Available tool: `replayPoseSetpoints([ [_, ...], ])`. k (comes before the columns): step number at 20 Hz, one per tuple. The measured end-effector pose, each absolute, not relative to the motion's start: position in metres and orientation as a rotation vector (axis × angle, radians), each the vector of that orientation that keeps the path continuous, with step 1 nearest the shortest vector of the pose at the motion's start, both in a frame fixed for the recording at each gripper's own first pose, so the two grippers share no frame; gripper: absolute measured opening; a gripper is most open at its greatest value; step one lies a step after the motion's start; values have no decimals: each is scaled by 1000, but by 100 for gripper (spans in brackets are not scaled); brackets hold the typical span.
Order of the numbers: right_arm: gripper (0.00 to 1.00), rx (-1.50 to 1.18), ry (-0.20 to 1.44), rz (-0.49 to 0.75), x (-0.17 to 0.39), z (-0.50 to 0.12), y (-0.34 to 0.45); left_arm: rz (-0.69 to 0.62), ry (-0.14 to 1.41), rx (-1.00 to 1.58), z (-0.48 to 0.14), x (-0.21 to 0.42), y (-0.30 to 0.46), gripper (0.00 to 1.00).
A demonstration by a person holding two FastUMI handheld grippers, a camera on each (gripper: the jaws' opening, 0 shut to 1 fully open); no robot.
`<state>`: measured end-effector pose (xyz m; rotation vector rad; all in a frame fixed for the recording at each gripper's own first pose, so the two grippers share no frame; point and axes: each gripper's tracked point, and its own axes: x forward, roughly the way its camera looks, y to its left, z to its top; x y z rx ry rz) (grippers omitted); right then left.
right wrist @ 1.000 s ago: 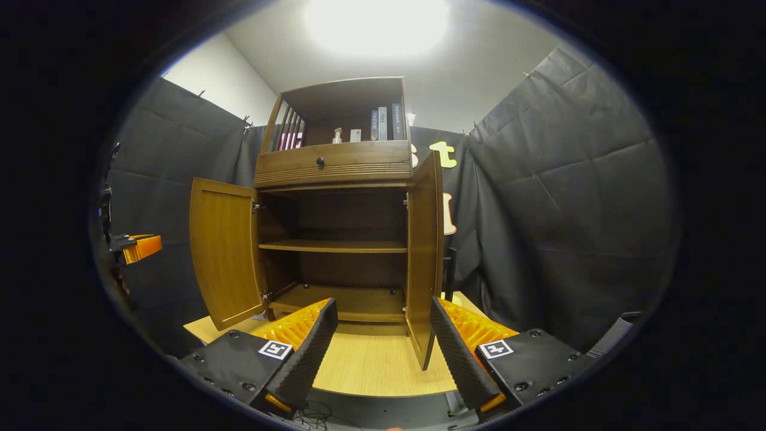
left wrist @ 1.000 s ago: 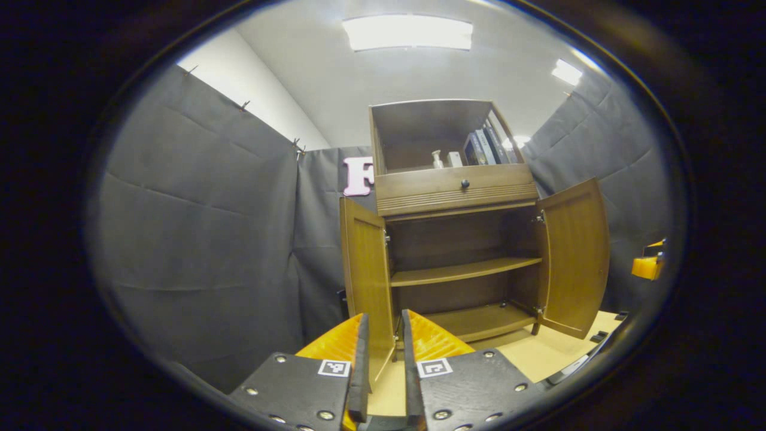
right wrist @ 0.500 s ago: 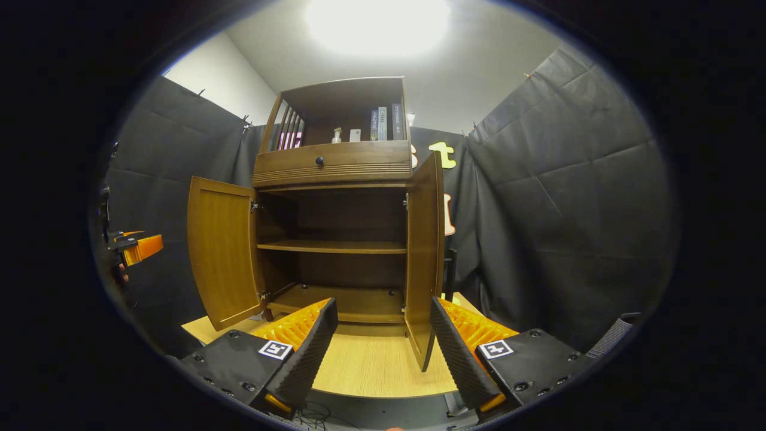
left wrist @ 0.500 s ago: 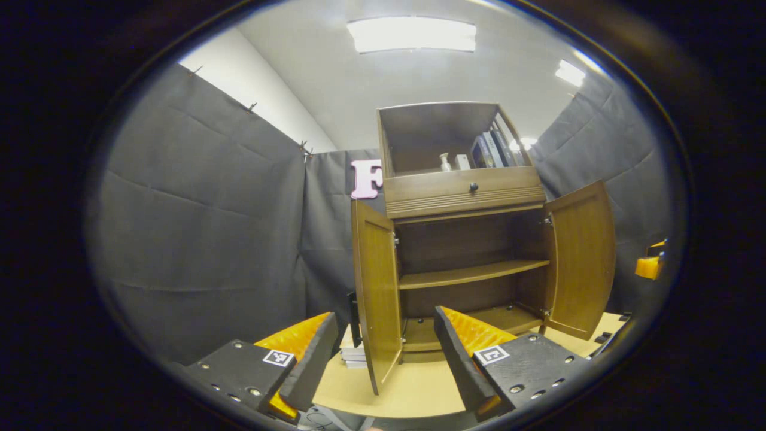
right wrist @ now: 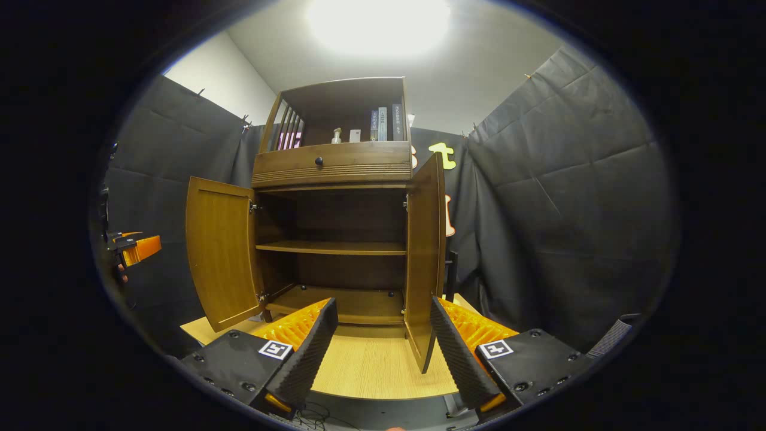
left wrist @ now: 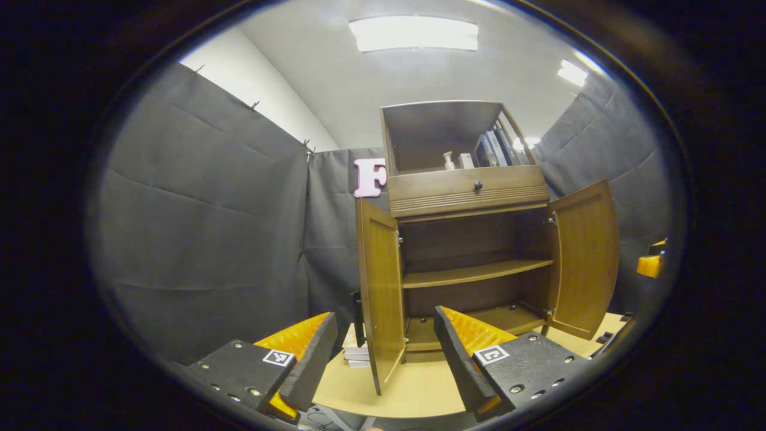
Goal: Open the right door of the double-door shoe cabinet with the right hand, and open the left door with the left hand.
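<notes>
At centre frame we see the shoe cabinet (right wrist: pixel 333 197) standing on a table (right wrist: pixel 371 371), its left door (left wrist: pixel 380 293) and right door (right wrist: pixel 423 257) both swung wide. Its two inner shelves (right wrist: pixel 332 246) are bare; the top nook (right wrist: pixel 359 123) holds books (right wrist: pixel 386 123) and a small bottle (right wrist: pixel 337 135). Our left gripper (left wrist: pixel 383 350) and right gripper (right wrist: pixel 383 347), low in frame, have their fingers spread, gripping nothing.

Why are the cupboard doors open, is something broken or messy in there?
Nothing looks broken. The left door and right door of the shoe cabinet both hang straight on their hinges, swung wide. The shelves inside are level and bare. Both the left gripper and right gripper are open, holding nothing.
</notes>
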<state>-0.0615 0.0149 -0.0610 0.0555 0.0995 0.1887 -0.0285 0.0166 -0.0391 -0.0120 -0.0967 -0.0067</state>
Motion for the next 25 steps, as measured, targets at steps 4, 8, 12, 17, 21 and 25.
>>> replayPoseSetpoints([
  [4,97,49,96,188,-63,-60,14,-10,-99,-12,-38,-30,14,95],
  [8,97,49,93,191,-64,-58,13,-12,-100,0,-38,-33,12,95],
  [12,98,47,88,193,-63,-57,14,-20,-102,8,-35,-31,9,95],
  [17,98,46,84,198,-61,-55,16,-22,-106,11,-33,-34,8,95],
  [21,97,50,85,198,-60,-57,16,-20,-102,12,-34,-33,8,95],
  [25,98,50,84,196,-58,-57,15,-18,-100,12,-35,-32,9,95],
])
